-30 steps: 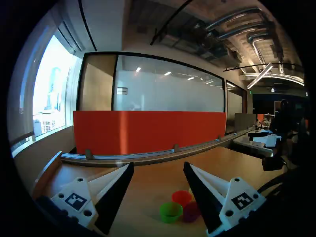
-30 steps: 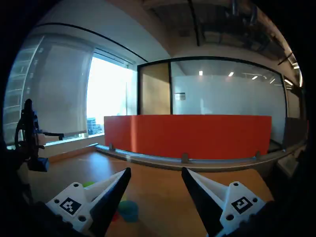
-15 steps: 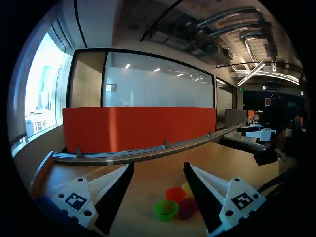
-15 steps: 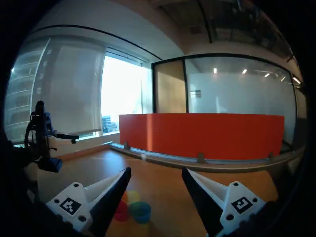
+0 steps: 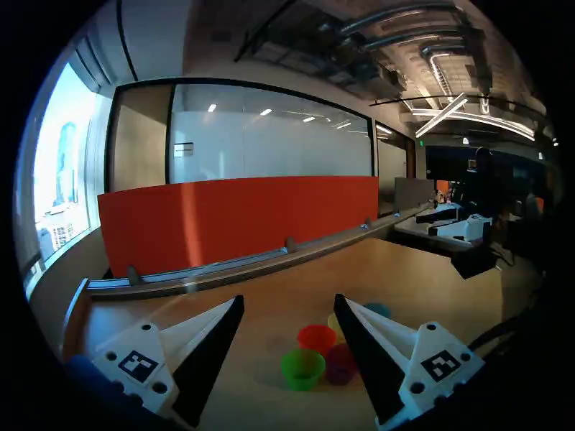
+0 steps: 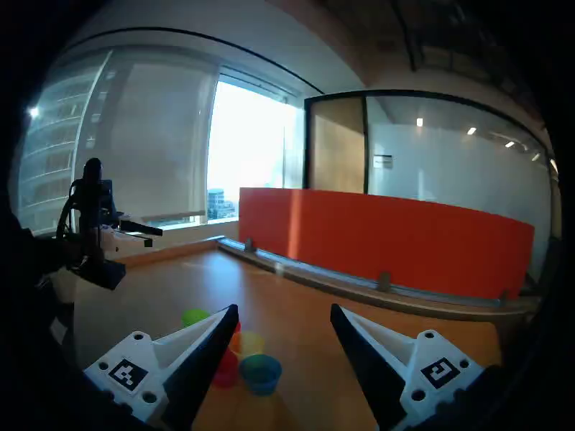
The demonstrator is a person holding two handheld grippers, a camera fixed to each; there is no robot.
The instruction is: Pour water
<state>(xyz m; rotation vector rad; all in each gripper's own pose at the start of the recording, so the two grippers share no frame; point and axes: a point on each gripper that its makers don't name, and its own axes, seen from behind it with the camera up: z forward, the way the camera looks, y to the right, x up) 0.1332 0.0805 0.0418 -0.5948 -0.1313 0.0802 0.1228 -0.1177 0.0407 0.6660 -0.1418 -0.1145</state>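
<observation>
Several small coloured cups stand clustered on the wooden table [image 5: 402,273]. In the left gripper view a green cup [image 5: 302,368], an orange cup [image 5: 316,337] and a purple cup [image 5: 340,363] sit low between the fingers, with a teal cup [image 5: 377,310] behind the right finger. My left gripper [image 5: 287,300] is open and empty above them. The right gripper view has a blue cup [image 6: 259,373], a yellow cup [image 6: 248,343], a red cup [image 6: 226,369] and a green cup [image 6: 194,317]. My right gripper [image 6: 284,310] is open and holds nothing. No water vessel is in view.
An orange partition [image 5: 237,215] with a metal rail runs along the table's far edge. Bright windows [image 6: 248,154] lie to the left. The left gripper and the hand holding it [image 6: 97,237] show at the left of the right gripper view. Desks with equipment [image 5: 460,226] stand far right.
The left gripper view has swung right and the right gripper view left. The cups have risen in both views, and more of them show. Both grippers stay open.
</observation>
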